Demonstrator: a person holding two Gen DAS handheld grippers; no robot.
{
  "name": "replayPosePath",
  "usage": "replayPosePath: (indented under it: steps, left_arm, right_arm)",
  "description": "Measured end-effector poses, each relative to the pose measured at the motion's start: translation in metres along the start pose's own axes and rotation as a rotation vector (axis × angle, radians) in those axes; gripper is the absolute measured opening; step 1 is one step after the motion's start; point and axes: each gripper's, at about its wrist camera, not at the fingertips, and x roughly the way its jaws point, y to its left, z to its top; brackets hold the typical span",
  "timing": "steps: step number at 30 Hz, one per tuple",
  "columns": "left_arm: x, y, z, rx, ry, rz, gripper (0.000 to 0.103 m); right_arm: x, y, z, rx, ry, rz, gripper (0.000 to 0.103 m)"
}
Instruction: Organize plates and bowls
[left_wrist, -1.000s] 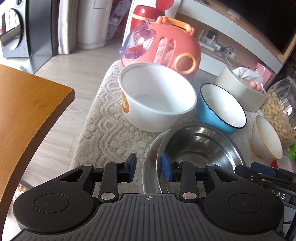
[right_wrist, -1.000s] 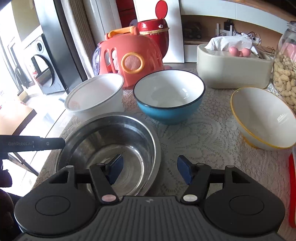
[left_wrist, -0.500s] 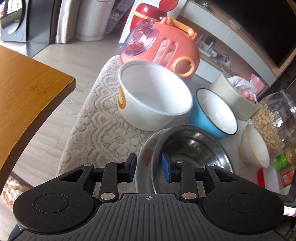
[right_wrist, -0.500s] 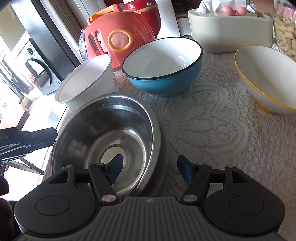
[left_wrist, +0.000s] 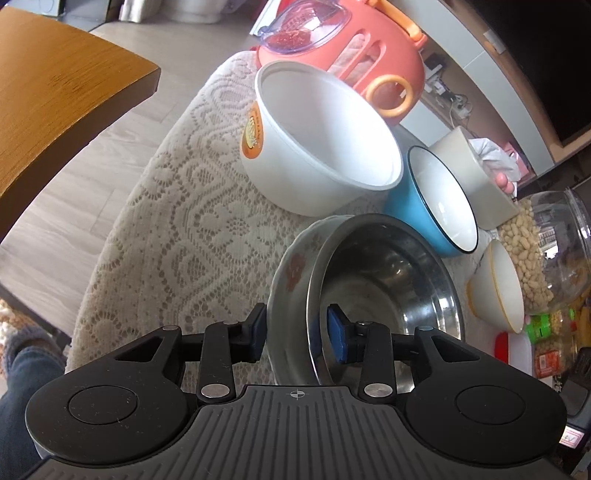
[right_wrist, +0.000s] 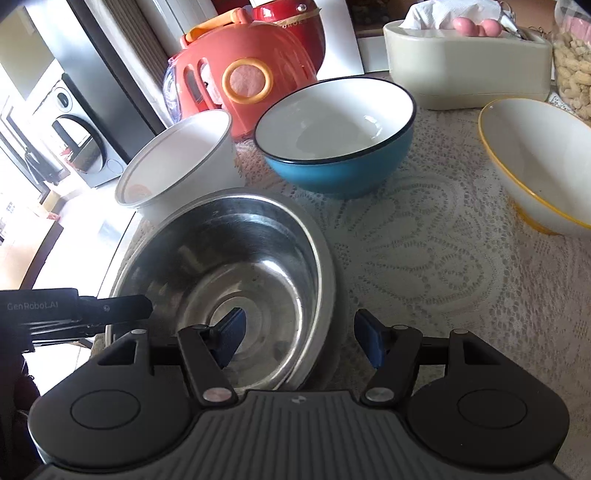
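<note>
Opening: left gripper (left_wrist: 297, 334) fingers straddle steel bowl (left_wrist: 388, 273) and plate (left_wrist: 291, 266) rims, unclamped; right gripper (right_wrist: 297, 338) fingers widening astride bowl's 3 o'clock rim. Stack released on worktop (right_wrist: 443, 258).

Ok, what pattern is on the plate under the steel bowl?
Orange-red flower prints on the plate rim, clearest in the left wrist view.

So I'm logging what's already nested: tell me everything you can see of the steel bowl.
The steel bowl is round, shiny metal with a flat ringed bottom, empty and upright. It sits inside a flower-patterned dish on the lace cloth, near the table's front edge. The left gripper straddles both rims at one side, the right gripper straddles the opposite rim; both are opening. Whether any pad touches it is unclear.
</note>
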Motion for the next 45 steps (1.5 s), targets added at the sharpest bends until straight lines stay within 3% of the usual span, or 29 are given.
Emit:
replayPosePath:
  steps: [4, 7, 13, 16, 18, 22, 26, 30, 33, 37, 42, 45]
  left_arm:
    - [-0.005, 0.001, 0.001, -0.008, -0.025, 0.017, 0.039]
    - [-0.009, 0.004, 0.003, -0.017, -0.054, 0.067, 0.041]
    - [-0.011, 0.002, 0.002, -0.002, -0.076, 0.083, 0.041]
    - [-0.019, -0.007, -0.001, 0.043, -0.145, 0.109, 0.041]
    - [-0.029, -0.015, -0.002, 0.086, -0.212, 0.106, 0.037]
    - [-0.044, -0.042, -0.005, 0.166, -0.314, 0.106, 0.037]
    - [-0.031, -0.087, -0.011, 0.256, -0.230, -0.056, 0.037]
    - [0.006, -0.141, -0.029, 0.351, -0.066, -0.190, 0.037]
    - [0.034, -0.173, -0.044, 0.405, 0.029, -0.196, 0.037]
    - [0.060, -0.193, -0.055, 0.434, 0.091, -0.169, 0.037]
    - [0.064, -0.201, -0.052, 0.404, 0.096, -0.144, 0.037]
    - [0.063, -0.201, -0.048, 0.379, 0.082, -0.142, 0.037]
  right_arm:
    - [0.000, 0.011, -0.003, 0.006, -0.001, -0.043, 0.072]
    - [-0.005, 0.017, -0.008, 0.005, 0.012, 0.001, 0.073]
    - [-0.001, 0.019, -0.019, -0.040, 0.026, 0.048, 0.074]
    - [-0.004, 0.013, -0.017, -0.030, 0.027, 0.083, 0.073]
    - [-0.014, 0.007, -0.018, -0.029, -0.001, 0.089, 0.073]
    - [-0.053, -0.013, -0.019, -0.064, -0.145, 0.025, 0.074]
    - [-0.075, -0.048, -0.024, -0.079, -0.204, -0.124, 0.076]
    - [-0.070, -0.097, -0.032, -0.002, -0.131, -0.217, 0.076]
    - [-0.069, -0.124, -0.040, 0.050, -0.074, -0.233, 0.076]
    - [-0.068, -0.143, -0.050, 0.083, -0.029, -0.224, 0.078]
    - [-0.070, -0.146, -0.059, 0.083, -0.032, -0.147, 0.101]
    - [-0.071, -0.137, -0.065, 0.055, -0.041, -0.155, 0.103]
